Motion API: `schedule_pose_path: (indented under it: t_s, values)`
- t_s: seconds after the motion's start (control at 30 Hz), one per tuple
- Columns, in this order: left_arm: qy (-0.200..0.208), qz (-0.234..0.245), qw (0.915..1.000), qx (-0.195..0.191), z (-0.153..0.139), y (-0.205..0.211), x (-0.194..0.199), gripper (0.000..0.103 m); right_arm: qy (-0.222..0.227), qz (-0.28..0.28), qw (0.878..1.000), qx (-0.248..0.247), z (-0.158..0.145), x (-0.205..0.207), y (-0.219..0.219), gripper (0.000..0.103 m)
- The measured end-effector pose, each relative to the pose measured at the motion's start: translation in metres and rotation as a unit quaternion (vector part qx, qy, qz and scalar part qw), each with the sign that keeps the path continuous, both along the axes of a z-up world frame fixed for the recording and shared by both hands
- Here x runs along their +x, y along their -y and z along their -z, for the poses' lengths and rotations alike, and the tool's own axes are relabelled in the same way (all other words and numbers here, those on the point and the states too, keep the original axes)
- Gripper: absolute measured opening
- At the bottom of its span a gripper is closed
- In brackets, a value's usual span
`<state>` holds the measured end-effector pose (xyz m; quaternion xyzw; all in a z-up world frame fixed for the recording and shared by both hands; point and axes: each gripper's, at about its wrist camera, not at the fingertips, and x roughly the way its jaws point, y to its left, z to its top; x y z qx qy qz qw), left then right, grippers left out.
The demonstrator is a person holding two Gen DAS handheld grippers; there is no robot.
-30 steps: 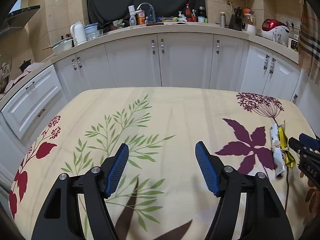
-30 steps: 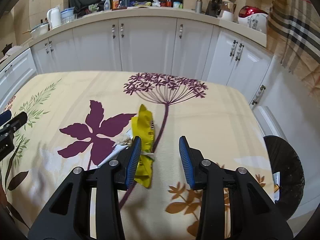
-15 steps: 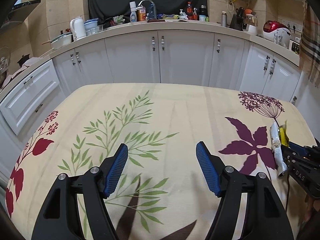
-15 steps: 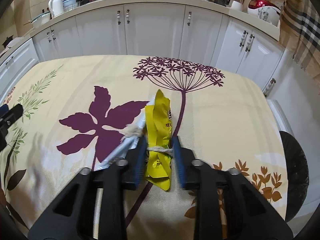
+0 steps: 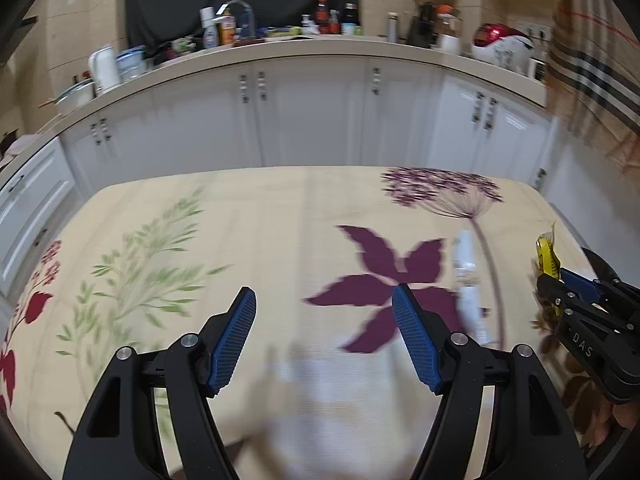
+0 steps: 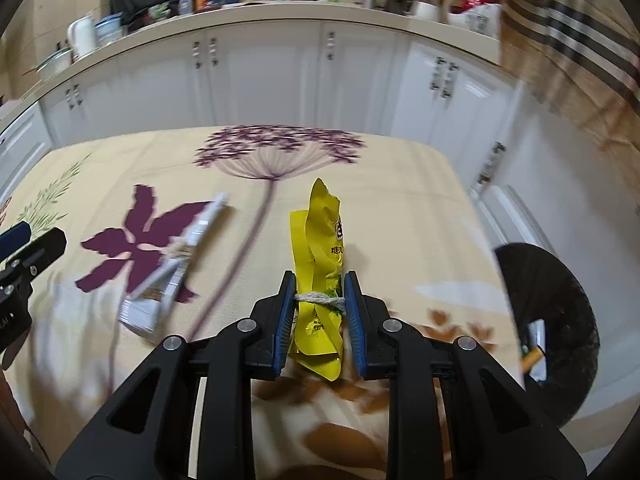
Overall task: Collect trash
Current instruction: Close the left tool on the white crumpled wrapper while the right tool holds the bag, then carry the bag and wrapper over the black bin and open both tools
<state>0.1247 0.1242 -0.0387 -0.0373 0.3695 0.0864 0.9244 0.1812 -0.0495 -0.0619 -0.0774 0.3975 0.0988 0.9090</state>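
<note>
The yellow wrapper (image 6: 320,276) sits pinched between my right claw (image 6: 319,304), both blue pads pressing its crumpled middle where a bit of twine is wound round it; my jaws have just been closing on it and now hold it. Its top stands up ahead of my fingertips and its tail hangs below and behind them, near the tablecloth (image 6: 400,200). Off to the left of that claw, well apart, the white wrapper (image 6: 180,256) lies flat on the purple leaf print. To the right and lower, past the table edge, is the black bin (image 6: 560,320) with some scraps already inside.

My left claw (image 5: 324,334) is spread wide with nothing between its pads, hovering over the cloth; the white wrapper (image 5: 468,284) lies just ahead and right of its right finger.

What could go wrong, as I judge it: the yellow film is thin and slick, and I grip it mostly over the twine, so a quick swing toward the bin could let it slide out. The dangling tail could drag on the cloth. The flat white one gives my left claw little to bite, and I might only push it along or snag the cloth.

Both views are smeared. The bin is cut off by the picture's rim, so I cannot see its full opening, and the print on the yellow wrapper is unreadable.
</note>
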Motion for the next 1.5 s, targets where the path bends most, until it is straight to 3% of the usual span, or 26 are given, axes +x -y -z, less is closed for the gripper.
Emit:
schedule_pose_path:
  t_s: [0.53,0.6,0.87,1.5]
  values:
    - [-0.041,0.065,0.9971,0.002,0.021,0.068,0.040,0.069,0.010,0.056,0.998,0.026,-0.003,-0.006,0.074,0.024]
    - [-0.047,0.068,0.9966,-0.001,0.024,0.070,0.043,0.065,0.010,0.058,0.998,0.030,-0.003,-0.006,0.077,0.024]
    - [-0.062,0.078,0.9950,-0.008,0.029,0.072,0.047,0.021,0.011,0.060,0.997,0.036,-0.004,-0.007,0.081,0.024]
    - [-0.016,0.068,0.9975,-0.002,0.016,0.067,0.031,0.017,0.017,0.050,0.998,0.030,-0.008,-0.011,0.073,0.024]
